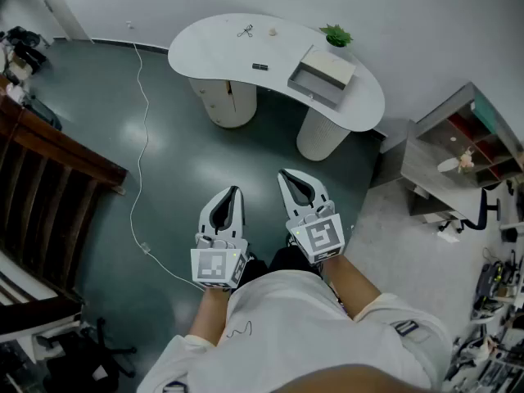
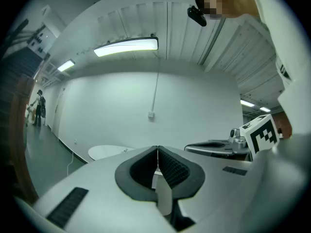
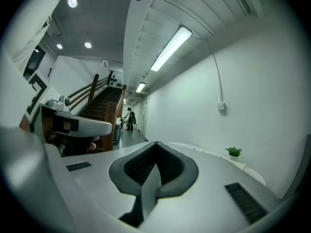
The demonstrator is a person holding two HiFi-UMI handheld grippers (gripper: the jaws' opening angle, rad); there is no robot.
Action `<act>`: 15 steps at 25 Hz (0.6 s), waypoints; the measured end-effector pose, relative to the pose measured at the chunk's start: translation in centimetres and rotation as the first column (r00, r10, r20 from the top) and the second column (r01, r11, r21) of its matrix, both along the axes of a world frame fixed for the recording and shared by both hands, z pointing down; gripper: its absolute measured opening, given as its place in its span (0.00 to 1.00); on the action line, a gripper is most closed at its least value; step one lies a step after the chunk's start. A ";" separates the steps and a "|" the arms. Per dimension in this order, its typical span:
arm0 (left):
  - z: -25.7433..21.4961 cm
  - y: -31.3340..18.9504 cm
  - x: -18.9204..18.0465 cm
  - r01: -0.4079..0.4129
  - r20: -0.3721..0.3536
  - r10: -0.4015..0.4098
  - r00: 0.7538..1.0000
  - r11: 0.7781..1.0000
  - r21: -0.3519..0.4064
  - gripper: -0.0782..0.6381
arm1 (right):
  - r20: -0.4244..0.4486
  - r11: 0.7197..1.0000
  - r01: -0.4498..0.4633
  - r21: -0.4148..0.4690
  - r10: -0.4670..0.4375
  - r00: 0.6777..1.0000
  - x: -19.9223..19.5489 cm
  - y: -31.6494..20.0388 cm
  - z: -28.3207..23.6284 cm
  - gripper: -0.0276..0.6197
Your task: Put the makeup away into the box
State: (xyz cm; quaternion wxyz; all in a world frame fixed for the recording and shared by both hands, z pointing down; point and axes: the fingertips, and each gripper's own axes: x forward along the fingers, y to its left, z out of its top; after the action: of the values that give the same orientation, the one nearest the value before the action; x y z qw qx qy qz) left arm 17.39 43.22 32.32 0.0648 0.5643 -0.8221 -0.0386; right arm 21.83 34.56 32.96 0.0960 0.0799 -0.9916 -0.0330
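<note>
Fingers on the left gripper [image 1: 234, 191] and right gripper [image 1: 285, 175] are pressed together, empty, well short of the tabletop [image 1: 205, 43]. Small items [image 1: 246, 31] there, probably the makeup, lie near the open box [image 1: 334, 68]. The approach is the step in hand; next, one pair must spread around an item.
</note>
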 end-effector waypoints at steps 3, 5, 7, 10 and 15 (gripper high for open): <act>0.5 0.6 -0.5 -0.046 0.020 0.046 0.999 0.999 -0.014 0.14 | 0.036 0.999 -0.010 0.043 0.008 0.999 -0.3 1.1 0.4 0.04; 0.5 0.7 -0.5 -0.076 0.035 0.076 0.996 0.997 -0.018 0.14 | 0.037 0.999 -0.038 0.039 0.036 0.999 0.3 1.3 0.6 0.04; 0.5 0.6 -0.1 -0.106 0.039 0.107 0.994 0.994 -0.022 0.14 | 0.026 0.997 -0.070 0.037 0.069 0.997 1.2 1.3 0.7 0.04; 1.0 0.3 0.5 -0.137 0.032 0.138 0.990 0.990 -0.038 0.14 | -0.007 0.995 -0.098 0.027 0.098 0.995 2.6 1.4 0.6 0.04; 1.3 0.6 1.3 -0.147 0.008 0.148 0.989 0.988 -0.034 0.14 | -0.050 0.994 -0.099 0.039 0.101 0.994 3.3 1.5 1.1 0.04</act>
State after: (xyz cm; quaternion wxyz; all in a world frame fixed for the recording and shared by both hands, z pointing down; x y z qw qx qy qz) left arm 18.68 43.78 33.58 0.0728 0.6226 -0.7790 -0.0171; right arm 25.11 36.08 34.03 0.1216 0.1303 -0.9828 -0.0481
